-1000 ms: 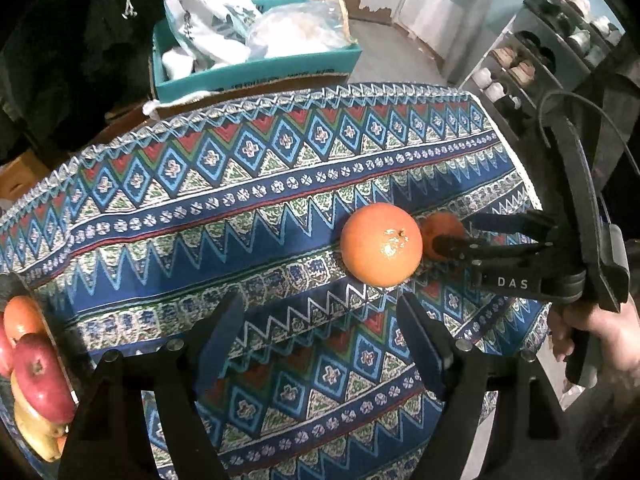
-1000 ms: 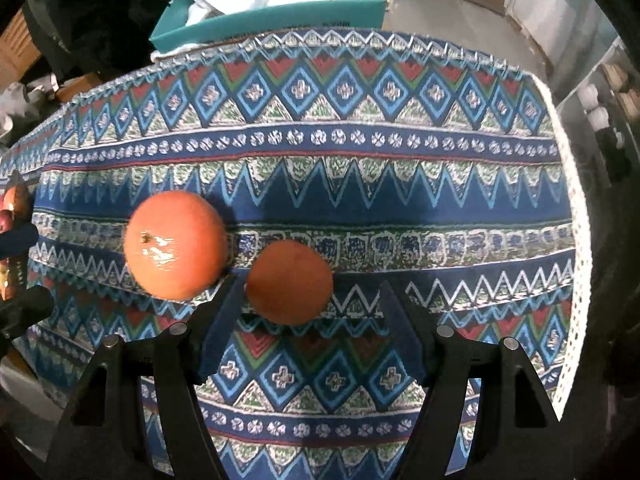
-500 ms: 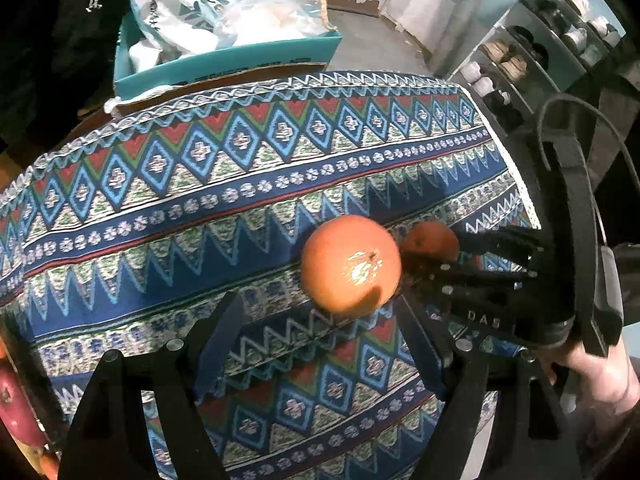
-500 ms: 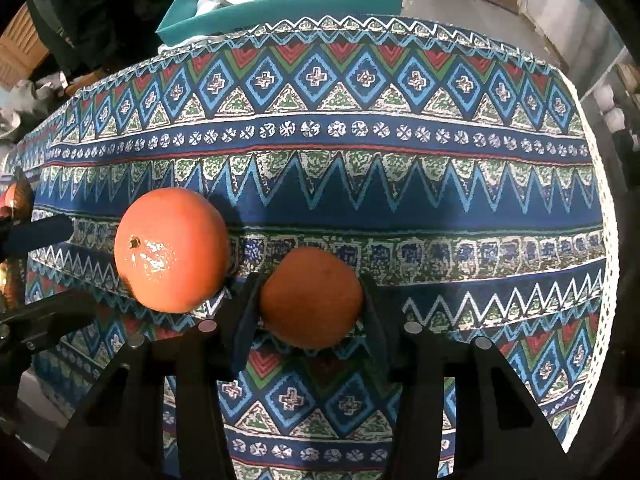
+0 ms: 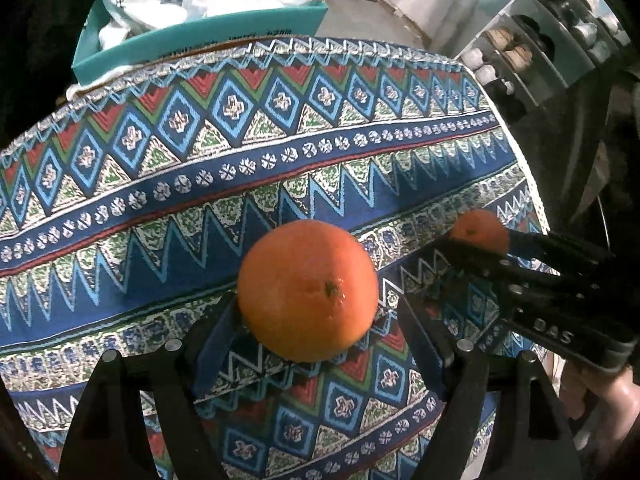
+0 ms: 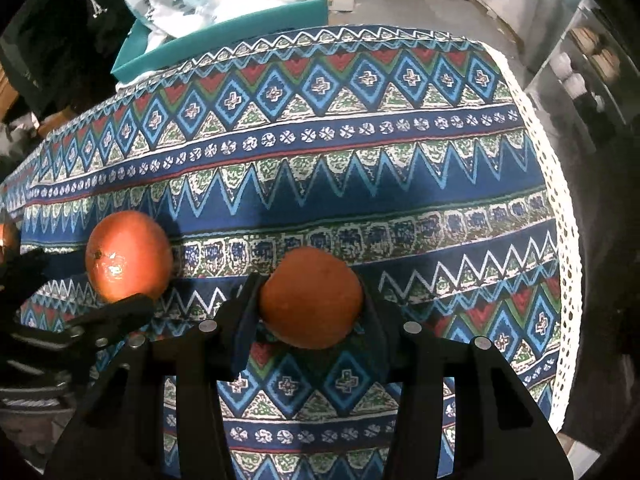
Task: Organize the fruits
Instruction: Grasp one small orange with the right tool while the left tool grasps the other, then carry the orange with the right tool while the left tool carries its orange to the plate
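A large orange (image 5: 308,290) sits on the patterned tablecloth (image 5: 280,160) between the fingers of my left gripper (image 5: 316,316), which is open around it; the left finger touches it and the right finger stands apart. It also shows in the right wrist view (image 6: 128,256). My right gripper (image 6: 310,300) is shut on a smaller orange (image 6: 311,297), both fingers pressed against its sides. That small orange (image 5: 478,234) and the right gripper (image 5: 520,264) show at the right of the left wrist view.
A teal box (image 5: 200,36) with bags stands beyond the table's far edge. A shelf with shoes (image 5: 560,28) is at the far right. The cloth's white lace edge (image 6: 560,220) marks the table's right side.
My right gripper closed on the small orange. My left gripper moved forward until the large orange lay between its fingers; the fruit at the far left left its view.
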